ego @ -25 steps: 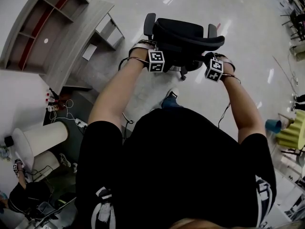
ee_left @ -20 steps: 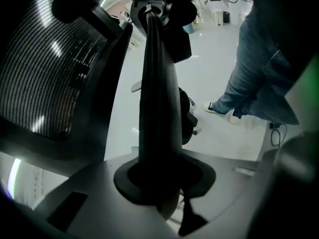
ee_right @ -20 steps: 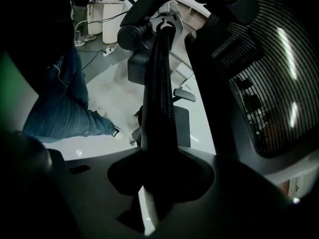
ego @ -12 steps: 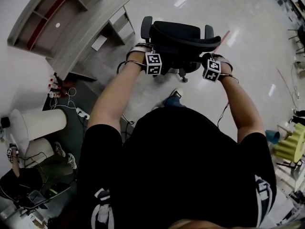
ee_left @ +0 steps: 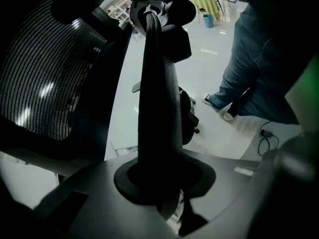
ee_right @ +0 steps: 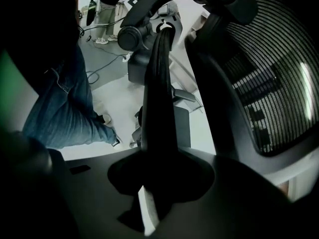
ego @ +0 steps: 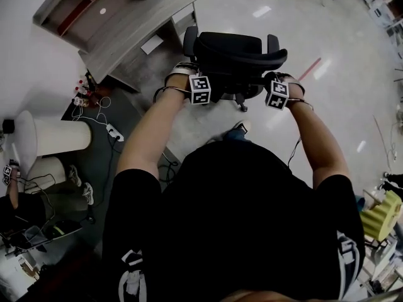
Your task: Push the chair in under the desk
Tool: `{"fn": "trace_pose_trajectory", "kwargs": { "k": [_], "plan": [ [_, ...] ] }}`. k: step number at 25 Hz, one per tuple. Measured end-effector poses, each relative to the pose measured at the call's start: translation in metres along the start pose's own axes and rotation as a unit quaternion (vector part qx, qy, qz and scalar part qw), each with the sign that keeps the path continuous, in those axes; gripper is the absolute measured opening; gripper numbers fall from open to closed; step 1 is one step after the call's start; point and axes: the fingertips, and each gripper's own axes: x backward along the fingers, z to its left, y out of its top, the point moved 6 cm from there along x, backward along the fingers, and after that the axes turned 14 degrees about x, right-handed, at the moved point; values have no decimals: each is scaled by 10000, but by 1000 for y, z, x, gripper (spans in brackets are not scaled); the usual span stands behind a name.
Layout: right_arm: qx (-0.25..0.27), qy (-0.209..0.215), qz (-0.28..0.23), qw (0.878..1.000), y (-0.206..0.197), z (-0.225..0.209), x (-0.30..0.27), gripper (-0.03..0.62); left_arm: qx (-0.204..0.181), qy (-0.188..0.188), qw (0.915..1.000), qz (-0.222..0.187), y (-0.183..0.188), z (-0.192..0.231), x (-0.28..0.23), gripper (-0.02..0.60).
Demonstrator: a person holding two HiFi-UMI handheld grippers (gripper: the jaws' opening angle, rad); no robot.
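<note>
Chair: the chair [ego: 236, 50] stands on the floor at 12 o'clock in the head view, not yet under the table, with its back toward the person.
Table: the table [ego: 135, 27] lies at 10 o'clock from the chair, its open side facing it at an angle.
Left tongs: the left tongs [ee_left: 155, 19] are pinching the left edge of the chair's back.
Right tongs: the right tongs [ee_right: 164, 31] are pinching the right edge in the same way.
Risk, armrest: the left armrest [ego: 191, 39] is near the table's end panel and would likely strike it if the push runs straight.
Risk, swivel: uneven force could spin the seat or let a grip slide off.
Risk, cables: the cables [ego: 110, 129] at 8 o'clock could snag a wheel.
</note>
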Motion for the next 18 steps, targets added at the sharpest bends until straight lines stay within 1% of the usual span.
{"fn": "trace_pose_trajectory", "kwargs": {
  "k": [9, 18],
  "plan": [
    [764, 91, -336, 9965, 70, -31, -15, 98, 737, 47, 9964, 413, -77, -21, 23, 80],
    [1506, 208, -674, 9861, 143, -60, -30, 98, 1463, 88, 9861, 783, -148, -45, 46, 78]
  ]
}}
